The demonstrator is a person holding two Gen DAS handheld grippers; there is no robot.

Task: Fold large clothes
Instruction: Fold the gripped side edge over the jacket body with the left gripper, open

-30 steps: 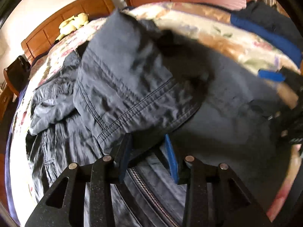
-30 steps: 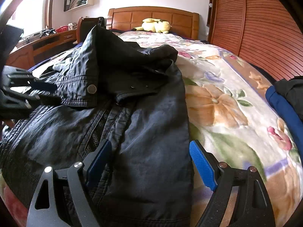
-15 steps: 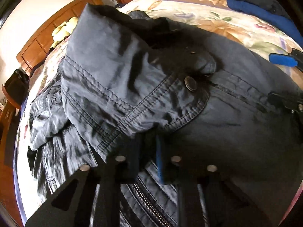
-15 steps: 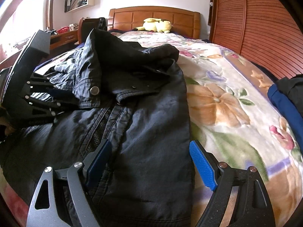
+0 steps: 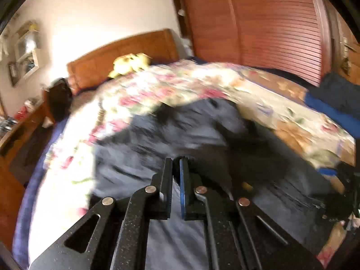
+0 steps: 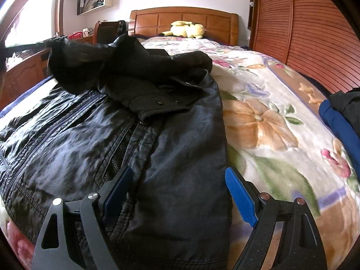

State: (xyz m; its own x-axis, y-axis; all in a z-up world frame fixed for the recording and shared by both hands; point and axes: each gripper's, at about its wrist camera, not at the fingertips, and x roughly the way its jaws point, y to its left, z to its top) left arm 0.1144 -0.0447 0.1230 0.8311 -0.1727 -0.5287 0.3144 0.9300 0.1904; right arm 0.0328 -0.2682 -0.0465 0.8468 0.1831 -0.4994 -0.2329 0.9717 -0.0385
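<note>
**Dark jacket spread on the bed, one side's jaws shut, the other's wide**

The left gripper (image 5: 176, 164) hangs above the bed with its jaws drawn almost together. Only a thin slit shows between them and no cloth is seen in it, though this view is badly smeared. Below it the jacket (image 5: 135, 164) lies across the flowered quilt (image 5: 157, 85).

The right wrist view is sharp. The jacket lies front-up with its zip (image 6: 45, 135) running down the left half. Its collar end (image 6: 144, 67) is heaped in a loose mound toward the headboard.

The right gripper (image 6: 177, 171) stands with its jaws wide apart, holding nothing. One pad is over the jacket's front and the other at its right edge, where the quilt begins. I cannot tell whether either pad touches the cloth.

Further right, well apart from the jacket, folded dark and blue clothes (image 6: 337, 121) sit at the bed's edge.

The shell looks thin, limp and a little slick, so it will likely sag and slide rather than hold a crease. The stitched hem, side seam or shoulder seem the firmest places to pinch. The zip and snaps will probably resist a fold laid across them.
</note>
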